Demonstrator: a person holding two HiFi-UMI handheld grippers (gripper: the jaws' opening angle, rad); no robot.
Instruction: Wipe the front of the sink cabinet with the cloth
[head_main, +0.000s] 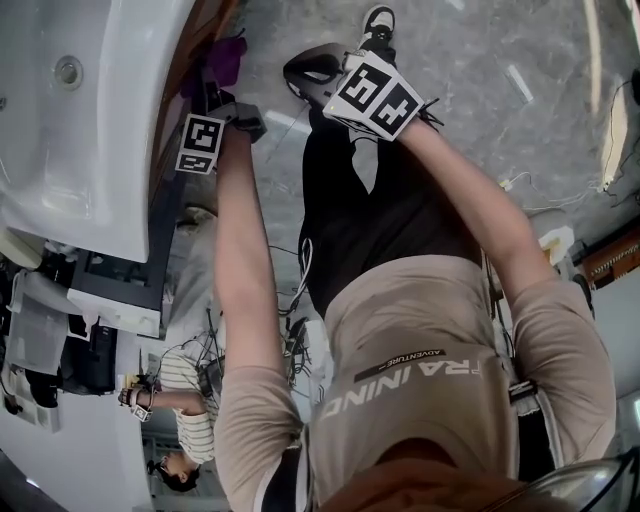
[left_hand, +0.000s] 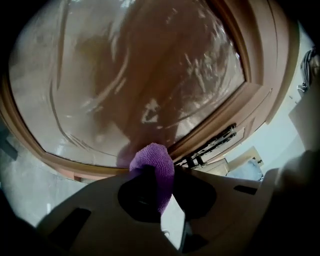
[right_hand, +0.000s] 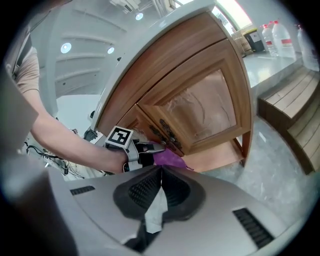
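Observation:
The sink cabinet (right_hand: 200, 100) is brown wood with a glossy door panel (left_hand: 140, 75) that fills the left gripper view. My left gripper (left_hand: 152, 175) is shut on a purple cloth (left_hand: 154, 162), and the cloth's tip presses near the panel's lower frame. In the head view the left gripper (head_main: 215, 100) holds the cloth (head_main: 228, 50) against the cabinet front (head_main: 190, 60) below the white sink (head_main: 70, 120). The right gripper view shows the cloth (right_hand: 170, 159) low on the door. My right gripper (right_hand: 160, 172) is shut with nothing in it and hangs away from the cabinet over the floor (head_main: 375, 95).
A wooden bench (right_hand: 290, 100) stands right of the cabinet, with water bottles (right_hand: 280, 32) on the counter behind. A seated person in a striped shirt (head_main: 185, 385) and cables (head_main: 295, 330) lie behind me. My shoe (head_main: 377, 22) is on the grey floor.

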